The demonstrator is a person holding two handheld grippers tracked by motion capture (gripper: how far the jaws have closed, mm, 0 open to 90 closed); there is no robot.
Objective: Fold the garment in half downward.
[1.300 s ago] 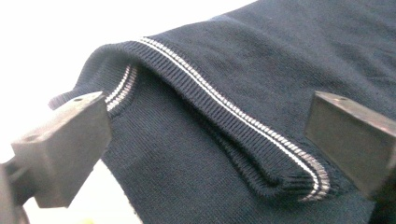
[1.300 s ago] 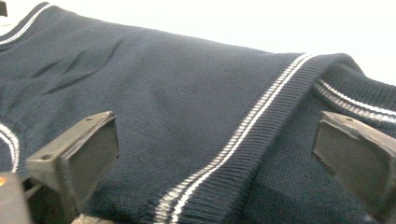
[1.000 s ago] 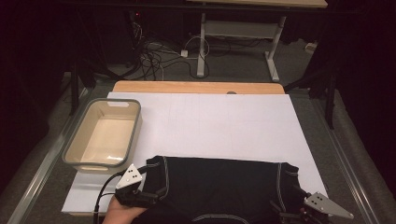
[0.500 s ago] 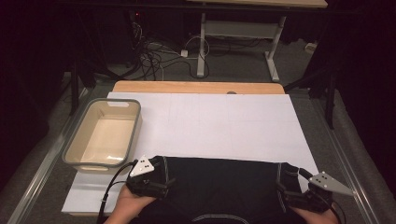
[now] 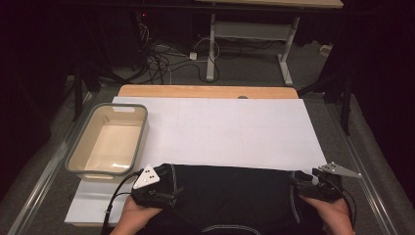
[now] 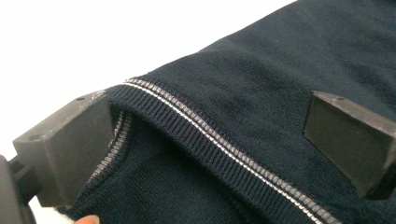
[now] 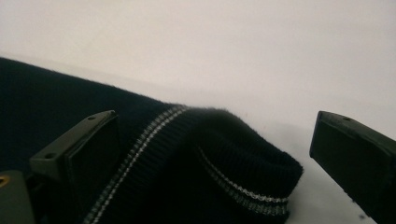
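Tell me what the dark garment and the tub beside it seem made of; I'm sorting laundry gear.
The garment looks like knitted fabric, likely cotton or a blend: matte navy, ribbed hem with a pale stripe. The tub looks like moulded plastic: smooth cream inside, grey rim, slight sheen.

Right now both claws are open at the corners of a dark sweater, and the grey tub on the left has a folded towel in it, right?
Not quite: the grey tub is empty, as the high view shows. The rest holds: the left claw and the right claw are open, each at a striped, ribbed edge of the dark sweater.
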